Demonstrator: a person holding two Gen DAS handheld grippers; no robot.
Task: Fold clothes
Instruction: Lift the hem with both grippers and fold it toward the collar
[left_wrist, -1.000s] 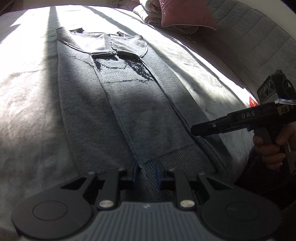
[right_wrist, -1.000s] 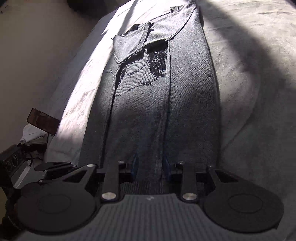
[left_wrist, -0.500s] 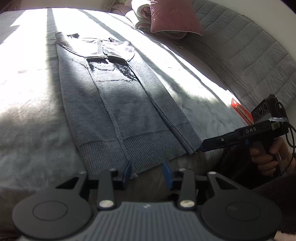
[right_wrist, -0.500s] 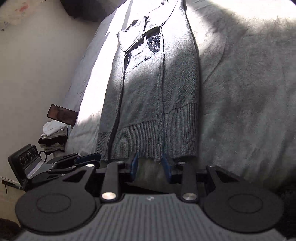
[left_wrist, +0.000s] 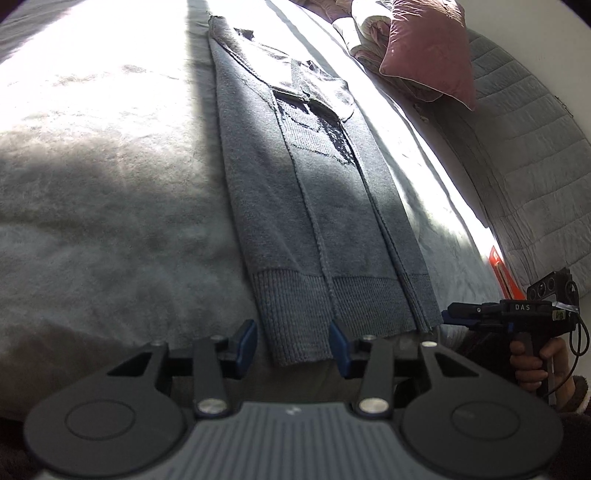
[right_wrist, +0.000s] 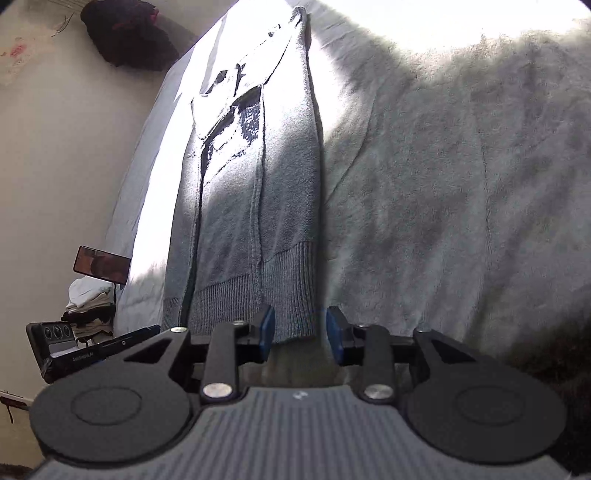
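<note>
Sunlit bed (left_wrist: 92, 221) carries the grey sweater (left_wrist: 325, 229), its sides already folded inward into a long strip. Crosswise folds remain, I judge. Left gripper (left_wrist: 293, 347), closing slightly, and right gripper (right_wrist: 300, 334) both stand apart at the hem, gripping nothing.

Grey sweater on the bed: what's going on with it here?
A person holds a two-finger tool in each hand at the near hem of the grey sweater, which lies flat on the bed cover, sides already folded in to a long strip. The left tool is closing slightly with the hem between its fingers, not pinched; the right tool is open at the other corner.
</note>
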